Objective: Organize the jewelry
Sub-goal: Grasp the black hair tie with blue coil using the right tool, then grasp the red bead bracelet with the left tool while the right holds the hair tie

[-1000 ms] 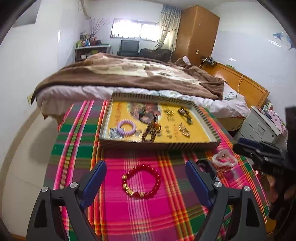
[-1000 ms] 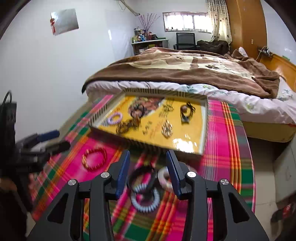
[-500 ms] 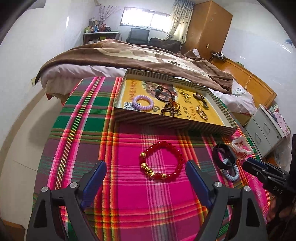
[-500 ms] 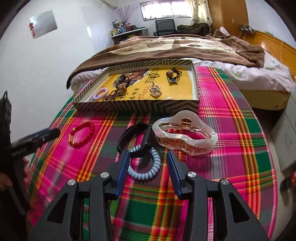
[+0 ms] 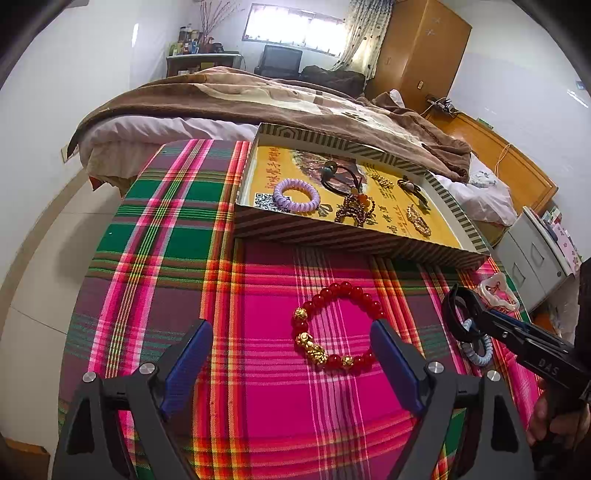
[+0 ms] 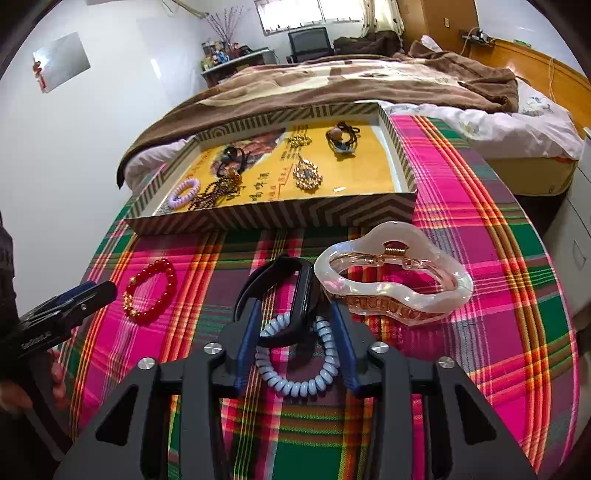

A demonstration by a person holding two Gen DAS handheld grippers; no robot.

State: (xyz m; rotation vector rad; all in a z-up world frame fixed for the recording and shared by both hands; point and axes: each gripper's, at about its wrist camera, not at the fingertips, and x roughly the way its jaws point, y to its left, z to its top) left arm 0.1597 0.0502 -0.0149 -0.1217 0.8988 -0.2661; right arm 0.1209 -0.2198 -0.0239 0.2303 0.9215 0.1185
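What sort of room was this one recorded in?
A bedroom in a home, most likely. A bed with a brown blanket stands just behind the plaid-covered table, a wooden wardrobe fills the far corner, and a curtained window sits in the back wall.

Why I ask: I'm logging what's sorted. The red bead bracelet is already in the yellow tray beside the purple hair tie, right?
No. The red bead bracelet lies on the plaid cloth in front of the yellow tray, as the left wrist view shows. Only the purple hair tie is inside.
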